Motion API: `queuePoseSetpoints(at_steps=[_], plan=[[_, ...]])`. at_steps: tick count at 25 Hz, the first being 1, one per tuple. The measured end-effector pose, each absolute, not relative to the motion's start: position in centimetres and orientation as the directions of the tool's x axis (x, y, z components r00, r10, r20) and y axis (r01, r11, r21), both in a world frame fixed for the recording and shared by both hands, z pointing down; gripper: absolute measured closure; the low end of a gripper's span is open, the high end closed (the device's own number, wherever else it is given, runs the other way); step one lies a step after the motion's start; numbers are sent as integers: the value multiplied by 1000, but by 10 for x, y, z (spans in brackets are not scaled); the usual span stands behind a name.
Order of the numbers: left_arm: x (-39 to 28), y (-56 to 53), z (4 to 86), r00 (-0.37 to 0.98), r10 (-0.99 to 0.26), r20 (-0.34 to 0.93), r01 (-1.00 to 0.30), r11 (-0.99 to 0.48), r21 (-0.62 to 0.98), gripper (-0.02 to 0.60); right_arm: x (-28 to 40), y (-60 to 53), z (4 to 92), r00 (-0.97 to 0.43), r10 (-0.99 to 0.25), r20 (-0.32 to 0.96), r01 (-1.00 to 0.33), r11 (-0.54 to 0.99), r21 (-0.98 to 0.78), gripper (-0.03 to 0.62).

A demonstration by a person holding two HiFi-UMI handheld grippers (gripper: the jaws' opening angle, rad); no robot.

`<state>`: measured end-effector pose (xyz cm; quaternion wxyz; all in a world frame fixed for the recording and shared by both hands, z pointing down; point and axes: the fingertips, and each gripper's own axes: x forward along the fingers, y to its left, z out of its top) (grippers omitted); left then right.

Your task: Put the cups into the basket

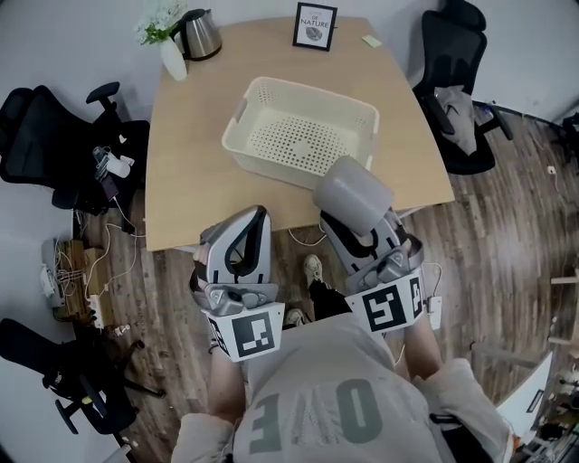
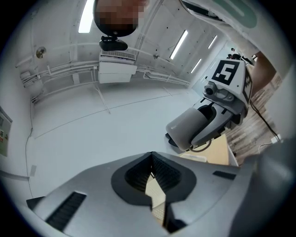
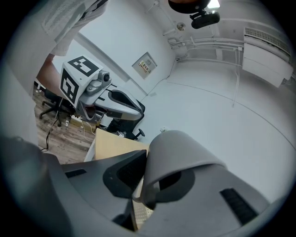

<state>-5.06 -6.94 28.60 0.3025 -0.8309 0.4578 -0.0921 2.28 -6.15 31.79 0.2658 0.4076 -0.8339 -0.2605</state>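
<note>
Grey cup, cream basket with dot-grid holed floor, light tan table, black chairs, brown plank floor, black-framed picture, white vase.

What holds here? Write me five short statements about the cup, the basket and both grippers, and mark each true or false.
1. The right gripper is shut on the plain grey round cup. True.
2. The cream perforated plastic basket already holds a cup. False: nothing lies in it.
3. The left gripper carries a second cup. False: its jaws are together with nothing between them.
4. The basket stands on the light wooden table. True.
5. The shiny metal kettle stands inside the basket. False: it stands on the table's far left corner, apart from the basket.
</note>
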Motion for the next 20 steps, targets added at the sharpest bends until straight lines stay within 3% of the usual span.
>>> queuePoseSetpoints(at_steps=[11,20], plan=[[1,-200,283,524,-843,-121,-720,-361,-593,572,75,-192,314,-577,-781,239,-508,572,644,548],[10,-252,282,509,-857,-88,-711,-360,-605,572,79,-245,322,-607,-744,279,-462,616,638,548]])
